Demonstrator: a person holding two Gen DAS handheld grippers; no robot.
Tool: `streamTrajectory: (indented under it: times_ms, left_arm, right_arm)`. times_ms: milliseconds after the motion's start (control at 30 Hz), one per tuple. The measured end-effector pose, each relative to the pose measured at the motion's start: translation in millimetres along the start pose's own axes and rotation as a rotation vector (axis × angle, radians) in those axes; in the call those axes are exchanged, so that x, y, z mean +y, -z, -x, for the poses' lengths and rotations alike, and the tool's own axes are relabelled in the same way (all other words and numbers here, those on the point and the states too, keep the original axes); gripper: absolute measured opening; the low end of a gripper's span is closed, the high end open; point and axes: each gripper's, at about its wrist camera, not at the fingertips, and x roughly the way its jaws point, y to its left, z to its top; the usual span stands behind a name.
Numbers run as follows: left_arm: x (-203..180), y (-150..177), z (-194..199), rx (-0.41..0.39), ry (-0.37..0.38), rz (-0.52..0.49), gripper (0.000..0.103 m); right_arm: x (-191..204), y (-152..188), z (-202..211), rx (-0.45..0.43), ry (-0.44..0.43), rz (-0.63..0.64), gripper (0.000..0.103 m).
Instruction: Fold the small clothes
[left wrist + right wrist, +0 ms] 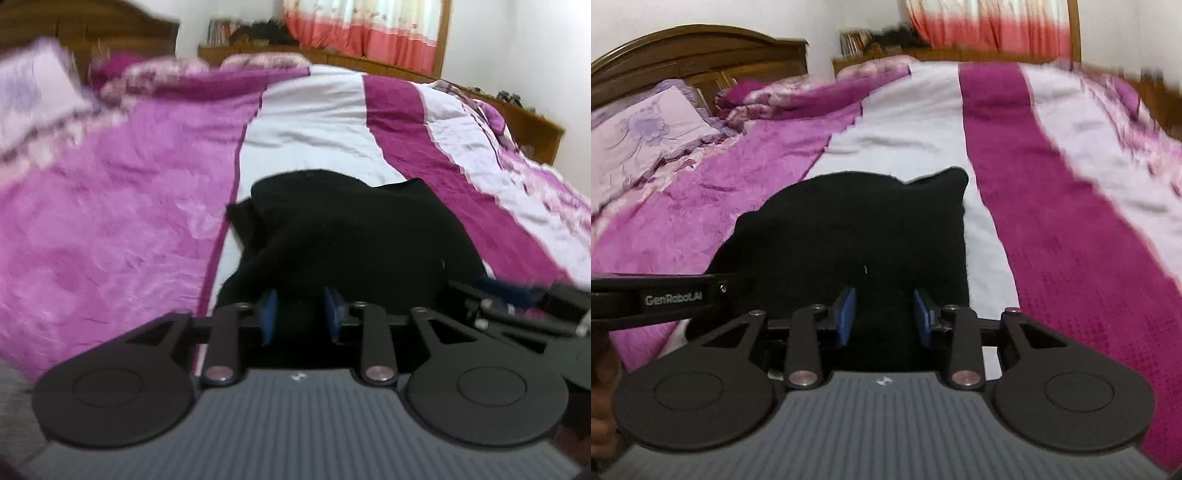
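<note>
A black garment (351, 236) lies bunched on the white stripe of the bed; it also shows in the right wrist view (857, 229). My left gripper (302, 314) is open, its blue pads (269, 314) on either side of the garment's near left edge, where the cloth rises in a fold. My right gripper (884, 315) is open, its blue pads (846, 317) straddling the near edge of the same garment. The right gripper (517, 299) shows at the right of the left wrist view; the left gripper's body (665, 299) shows at the left of the right wrist view.
The bed has a pink, white and magenta striped cover (110, 221). A lilac pillow (646, 136) lies at the far left by the wooden headboard (694, 48). A wooden bed frame edge (532, 125) runs along the right. A curtained window (369, 29) is behind.
</note>
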Motion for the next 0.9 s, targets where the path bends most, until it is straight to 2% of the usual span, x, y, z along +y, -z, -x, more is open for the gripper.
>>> streamTrajectory:
  times_ms: [33,67,100,200,267,367,467,533,600,667,733,900]
  left_arm:
    - [-2,4,9,-0.019,-0.022,-0.019,0.054]
    - [-3,7,18,-0.026,-0.039,-0.034,0.077]
    - [-3,11,27,-0.02,-0.049,-0.039,0.09]
    - [-1,24,47,0.007,-0.054,-0.014,0.091]
    - [-1,32,47,0.047,-0.04,-0.023,0.091]
    - [-7,39,34,0.11,-0.08,-0.057,0.091]
    - [-9,44,27,0.123,-0.105,-0.073,0.091]
    - [-10,43,27,0.114,-0.095,-0.078,0.091]
    - [-12,43,30,0.091,-0.079,-0.09,0.091]
    - [-14,43,29,0.085,-0.066,-0.098,0.091]
    - [-14,43,27,0.092,-0.058,-0.104,0.091]
    - [-13,44,23,0.112,-0.068,-0.104,0.091]
  right_arm:
    - [6,3,6,-0.019,0.024,0.038,0.039]
    - [12,6,12,-0.039,0.047,0.072,0.04]
    - [16,9,21,-0.051,0.07,0.095,0.042]
    - [17,13,53,-0.003,0.122,0.039,0.054]
    - [11,20,72,0.041,0.095,-0.054,0.062]
    - [2,47,82,0.082,0.084,-0.097,0.066]
    - [1,62,71,0.141,0.145,-0.069,0.067]
    - [-2,64,70,0.116,0.158,-0.071,0.072]
    - [0,66,64,0.085,0.178,-0.071,0.084]
    - [-1,73,65,0.077,0.175,-0.065,0.089]
    - [-1,74,57,0.096,0.17,-0.066,0.09]
    - [5,70,48,0.08,0.164,-0.035,0.093]
